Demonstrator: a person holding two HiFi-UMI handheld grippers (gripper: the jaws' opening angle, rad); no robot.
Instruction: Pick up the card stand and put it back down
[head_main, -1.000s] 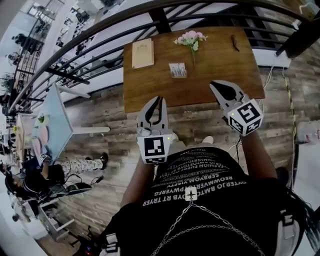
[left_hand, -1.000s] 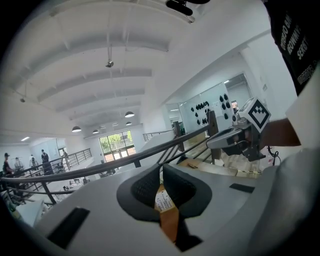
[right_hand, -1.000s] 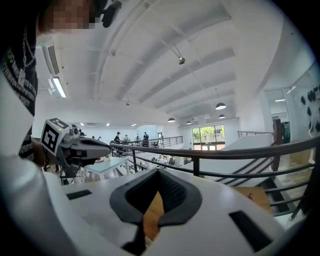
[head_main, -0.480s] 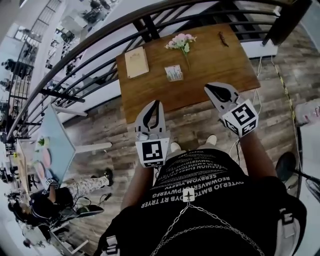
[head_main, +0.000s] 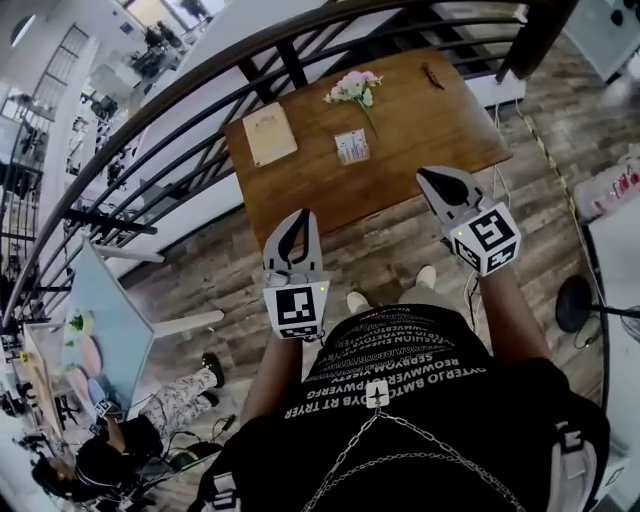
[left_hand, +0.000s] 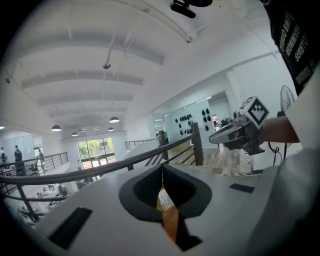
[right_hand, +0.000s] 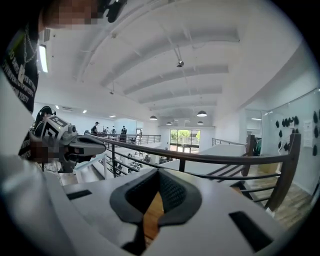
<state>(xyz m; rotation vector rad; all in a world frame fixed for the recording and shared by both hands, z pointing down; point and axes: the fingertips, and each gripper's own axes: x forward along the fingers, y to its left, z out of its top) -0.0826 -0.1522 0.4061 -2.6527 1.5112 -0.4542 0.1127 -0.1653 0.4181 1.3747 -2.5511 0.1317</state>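
The small white card stand (head_main: 351, 146) is upright near the middle of the brown wooden table (head_main: 400, 170). Both grippers hover at the table's near edge, short of the stand and touching nothing. My left gripper (head_main: 297, 216) is shut and empty, with its tips by the near left part of the table. My right gripper (head_main: 433, 178) is also shut and empty, over the near right edge. In the left gripper view the card stand (left_hand: 165, 200) shows through the slit below the closed left gripper (left_hand: 161, 170). The closed right gripper (right_hand: 159, 172) shows only a strip of table under it.
A tan notebook (head_main: 270, 134) lies at the table's far left. A bunch of pink flowers (head_main: 353, 88) lies at the back, and a small dark object (head_main: 432, 75) at the far right. A black railing (head_main: 200, 90) runs behind the table. Wood-plank floor lies around it.
The head view has swung, so the table sits a little further left and up. Both grippers stay shut and have hardly shifted at the table's near edge.
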